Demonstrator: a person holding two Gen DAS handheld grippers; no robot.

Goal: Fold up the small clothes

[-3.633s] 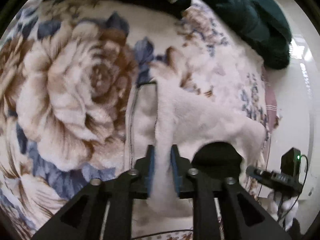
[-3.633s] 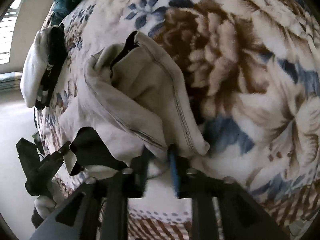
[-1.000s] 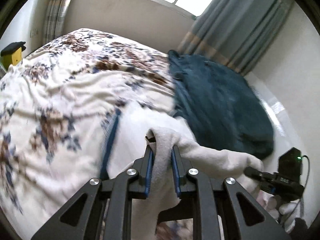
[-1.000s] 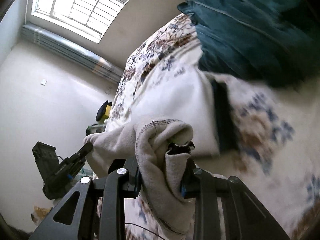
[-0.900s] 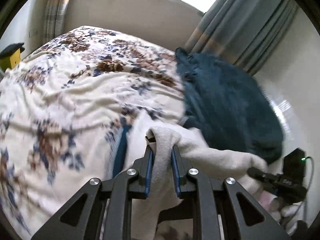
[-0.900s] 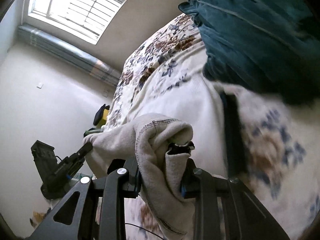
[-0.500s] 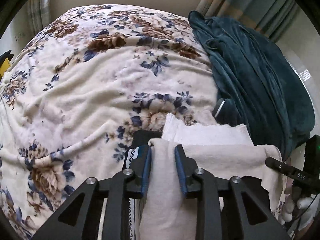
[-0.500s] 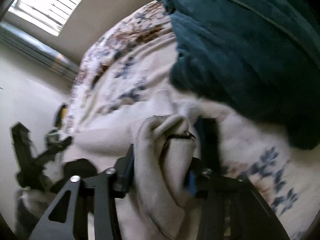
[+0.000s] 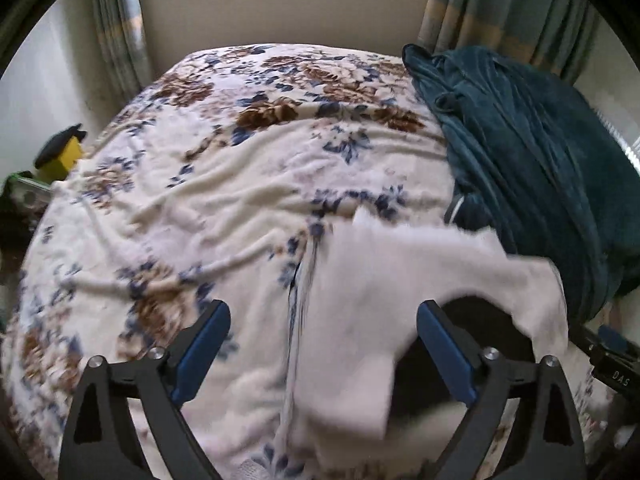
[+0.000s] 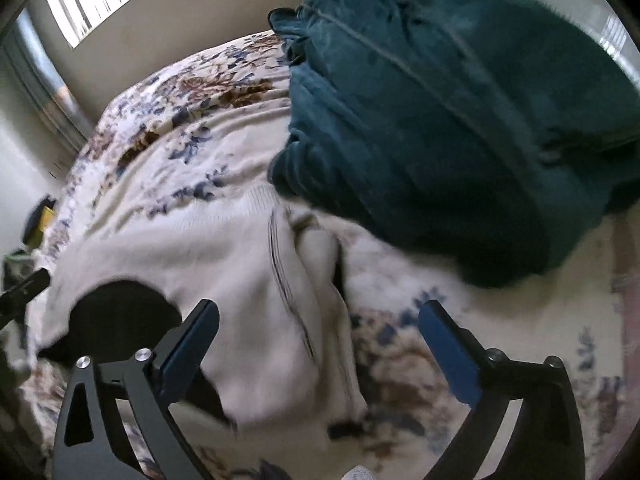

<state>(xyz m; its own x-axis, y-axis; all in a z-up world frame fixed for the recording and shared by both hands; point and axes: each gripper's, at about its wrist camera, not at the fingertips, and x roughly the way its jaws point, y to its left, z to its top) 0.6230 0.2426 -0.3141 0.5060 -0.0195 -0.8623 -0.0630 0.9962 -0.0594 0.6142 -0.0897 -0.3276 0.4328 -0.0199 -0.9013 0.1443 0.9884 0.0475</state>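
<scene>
Both tongs released; cream garment (image 9: 384, 288) on bed between spread fingers.

A soft, matt fleece look is shown by the cream garment (image 9: 400, 280), with stitched seams. The floral blanket (image 9: 200, 184) is seen as plush cloth, the teal throw (image 10: 460, 120) as velvety pile. Matt black plastic and smooth blue pads (image 9: 204, 344) are seen on the grippers.

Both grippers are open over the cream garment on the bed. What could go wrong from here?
1. The cream garment lies lumpy, with a bunched ridge near its far end, so the fold may slump open.
2. Its far edge sits against the teal blanket; a regrasp there could catch the blanket too.
3. The left gripper and right gripper both hang open just above the cloth, and the floral bedspread underneath is wrinkled; a low pinch might grab it as well.
</scene>
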